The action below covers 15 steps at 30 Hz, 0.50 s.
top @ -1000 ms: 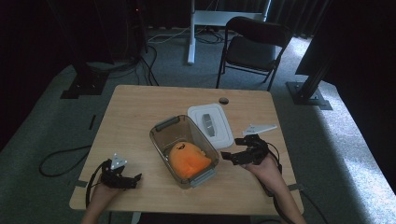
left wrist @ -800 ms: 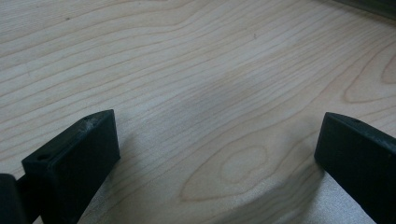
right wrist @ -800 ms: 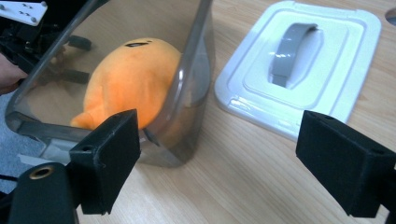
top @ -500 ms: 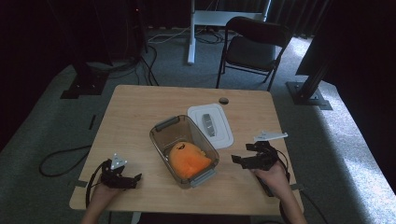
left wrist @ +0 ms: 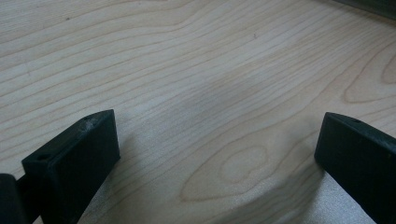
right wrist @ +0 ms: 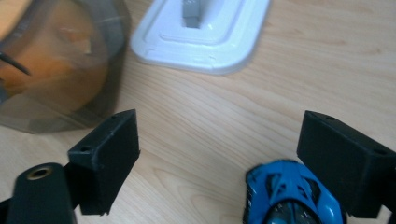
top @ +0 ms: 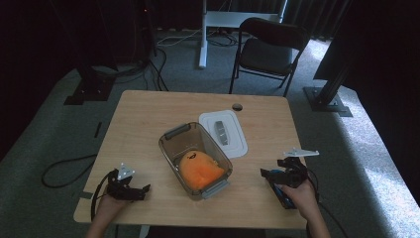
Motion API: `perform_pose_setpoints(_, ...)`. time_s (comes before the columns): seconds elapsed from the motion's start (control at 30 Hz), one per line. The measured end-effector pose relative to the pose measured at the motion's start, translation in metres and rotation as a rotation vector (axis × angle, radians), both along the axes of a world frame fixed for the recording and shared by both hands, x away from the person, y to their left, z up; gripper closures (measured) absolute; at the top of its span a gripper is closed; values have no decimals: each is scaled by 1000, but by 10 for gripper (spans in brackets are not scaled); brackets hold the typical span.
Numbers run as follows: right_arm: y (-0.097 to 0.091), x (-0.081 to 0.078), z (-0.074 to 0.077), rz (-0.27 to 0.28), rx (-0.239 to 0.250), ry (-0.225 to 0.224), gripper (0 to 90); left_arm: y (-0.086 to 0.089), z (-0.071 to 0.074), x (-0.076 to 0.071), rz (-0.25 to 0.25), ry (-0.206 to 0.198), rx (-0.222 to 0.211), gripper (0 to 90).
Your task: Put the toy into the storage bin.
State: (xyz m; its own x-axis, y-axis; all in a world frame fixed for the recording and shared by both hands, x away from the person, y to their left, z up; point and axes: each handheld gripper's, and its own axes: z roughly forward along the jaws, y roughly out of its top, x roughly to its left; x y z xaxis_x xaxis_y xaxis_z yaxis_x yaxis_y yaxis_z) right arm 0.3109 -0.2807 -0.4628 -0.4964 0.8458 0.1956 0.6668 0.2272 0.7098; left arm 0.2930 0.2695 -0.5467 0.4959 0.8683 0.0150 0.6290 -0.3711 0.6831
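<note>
A clear grey-tinted container [top: 194, 159] stands mid-table with an orange soft item [top: 198, 168] inside. Its white lid [top: 224, 133] lies flat just right of it. At the front right, my right gripper [top: 271, 174] is open and points left. In the right gripper view a blue toy car [right wrist: 289, 198] lies on the wood between the open jaws of the right gripper [right wrist: 222, 133], close against the right jaw, with the container [right wrist: 60, 65] and lid [right wrist: 205, 32] ahead. My left gripper [top: 138, 191] rests at the front left, open over bare wood [left wrist: 219, 130].
The wooden table [top: 148, 124] has a small dark round spot [top: 237, 106] near its far edge. A black folding chair [top: 267, 49] stands behind the table. A cable [top: 64, 168] loops on the floor at the left.
My right gripper has drawn back toward the person and to the right, away from the container. The left gripper has stayed put.
</note>
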Motion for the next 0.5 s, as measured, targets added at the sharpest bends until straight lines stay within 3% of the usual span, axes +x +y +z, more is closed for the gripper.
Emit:
perform_pose_setpoints(0.3,-10,-5,-20,-56,-66,26,109,0,0,0,0,0,0,3)
perform_pose_setpoints(0.5,-19,-9,-37,-76,-87,72,109,0,0,0,-1,1,2,3)
